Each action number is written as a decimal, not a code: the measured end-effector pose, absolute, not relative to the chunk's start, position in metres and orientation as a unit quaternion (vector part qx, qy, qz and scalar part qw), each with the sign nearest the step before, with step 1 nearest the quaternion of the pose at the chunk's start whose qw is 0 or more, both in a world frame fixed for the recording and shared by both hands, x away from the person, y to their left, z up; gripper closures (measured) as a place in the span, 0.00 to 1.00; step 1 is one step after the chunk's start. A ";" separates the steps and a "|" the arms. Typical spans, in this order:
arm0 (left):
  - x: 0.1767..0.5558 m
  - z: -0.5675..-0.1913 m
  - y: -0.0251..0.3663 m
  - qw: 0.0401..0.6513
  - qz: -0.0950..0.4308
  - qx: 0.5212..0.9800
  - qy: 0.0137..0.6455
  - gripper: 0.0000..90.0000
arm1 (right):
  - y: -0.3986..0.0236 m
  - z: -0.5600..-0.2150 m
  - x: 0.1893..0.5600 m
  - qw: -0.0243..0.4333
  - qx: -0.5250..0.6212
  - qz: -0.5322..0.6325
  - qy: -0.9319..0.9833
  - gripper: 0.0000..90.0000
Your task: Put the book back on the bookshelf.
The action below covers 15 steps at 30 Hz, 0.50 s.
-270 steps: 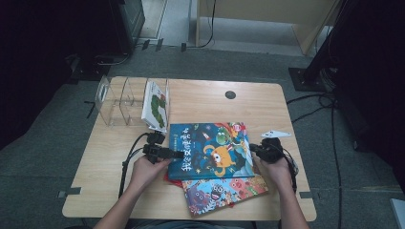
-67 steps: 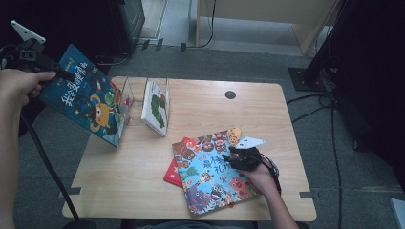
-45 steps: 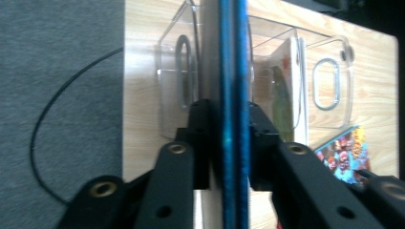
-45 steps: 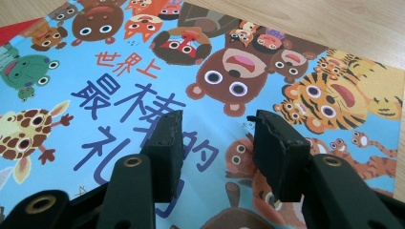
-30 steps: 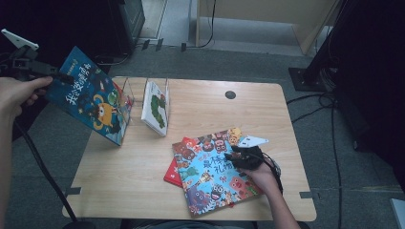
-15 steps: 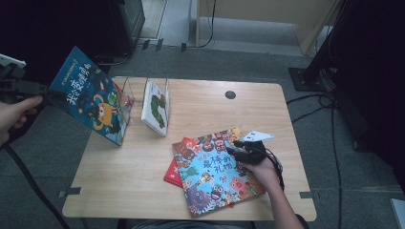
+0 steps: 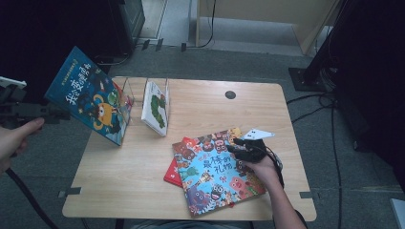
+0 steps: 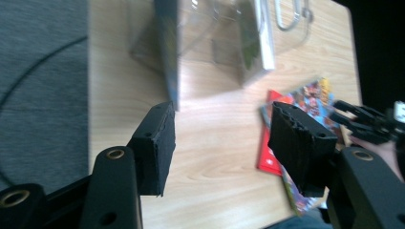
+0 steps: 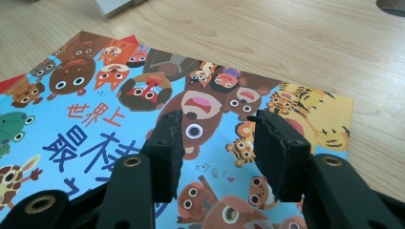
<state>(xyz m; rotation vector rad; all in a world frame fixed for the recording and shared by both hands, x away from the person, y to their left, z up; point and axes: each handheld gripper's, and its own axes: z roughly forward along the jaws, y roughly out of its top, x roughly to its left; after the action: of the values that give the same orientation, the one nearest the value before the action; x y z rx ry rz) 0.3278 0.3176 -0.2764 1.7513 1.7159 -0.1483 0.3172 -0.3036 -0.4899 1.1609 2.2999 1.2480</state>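
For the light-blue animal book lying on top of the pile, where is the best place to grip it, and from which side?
Probably grip the light-blue animal book at its right edge, coming from the right, where the right gripper already hovers with jaws open. It lies flat on the red book, so the jaws must slip under a free edge of the cover.

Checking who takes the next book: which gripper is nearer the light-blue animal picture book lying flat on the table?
Right gripper: jaws over the light-blue animal picture book. Left gripper is off the table's left side.
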 end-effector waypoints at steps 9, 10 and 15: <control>0.313 -0.290 0.284 0.351 -0.050 0.695 0.626 0.49 | -0.306 -0.490 0.318 0.142 0.406 0.431 0.793 0.60; 0.313 -0.296 0.271 0.347 -0.040 0.708 0.614 0.49 | -0.306 -0.489 0.317 0.143 0.407 0.431 0.793 0.60; 0.317 -0.308 0.251 0.352 -0.045 0.718 0.598 0.51 | -0.309 -0.489 0.316 0.143 0.410 0.428 0.793 0.60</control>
<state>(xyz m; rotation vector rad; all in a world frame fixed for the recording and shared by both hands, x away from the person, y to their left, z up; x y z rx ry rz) 0.3166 0.2507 -0.3076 1.8582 1.5482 -0.1176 0.3159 -0.3090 -0.4885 1.1836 2.2865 1.2337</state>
